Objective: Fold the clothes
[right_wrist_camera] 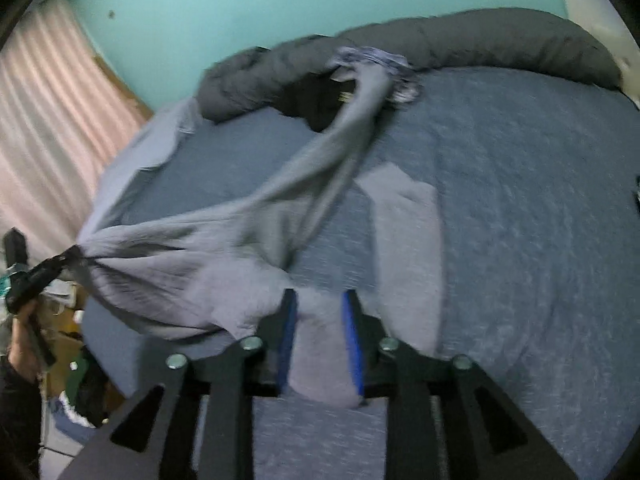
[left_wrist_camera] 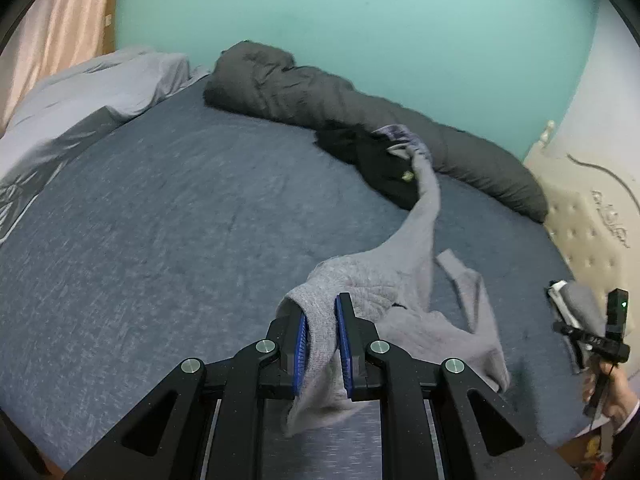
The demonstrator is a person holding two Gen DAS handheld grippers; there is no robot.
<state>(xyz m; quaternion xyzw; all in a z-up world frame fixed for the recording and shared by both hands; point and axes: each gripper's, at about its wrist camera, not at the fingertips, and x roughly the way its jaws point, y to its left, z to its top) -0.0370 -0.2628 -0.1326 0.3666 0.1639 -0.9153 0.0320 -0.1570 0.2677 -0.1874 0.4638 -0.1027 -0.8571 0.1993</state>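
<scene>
The grey garment [left_wrist_camera: 384, 280] was strung out across the bed [left_wrist_camera: 160, 220], one long bit trailing back to a black pile [left_wrist_camera: 380, 164] of clothes by the far edge, the rest bunched up near the front. A loose flap of it [right_wrist_camera: 404, 216] lay flat on the blue sheet in the right wrist view.

The left gripper [left_wrist_camera: 324, 344] had a corner of the garment pinched between its blue pads [left_wrist_camera: 302, 340], jaws nearly together with just the cloth filling the gap, and the fabric hung down below them. So that one definitely had hold of it.

The right gripper [right_wrist_camera: 320, 340] was a different story: jaws stood a fair bit apart, with a fold of the garment sitting between the pads [right_wrist_camera: 354, 344]. The frame was blurry, but the cloth looked slack in there and I couldn't see the pads pressing on it, so I'd call it let go, not gripped.

You could see each gripper from the other's camera too, the left one low at the left edge with the cloth gathered to a point at its tip, the right one at the right edge with a hand [left_wrist_camera: 612, 396] under it.

Further out there was a dark rolled duvet [left_wrist_camera: 320, 92] along the teal wall [left_wrist_camera: 360, 20], a pale pillow [left_wrist_camera: 100, 80] on the left, a pinkish curtain [right_wrist_camera: 52, 120], and a cream tufted headboard [left_wrist_camera: 588, 216] off to the right
</scene>
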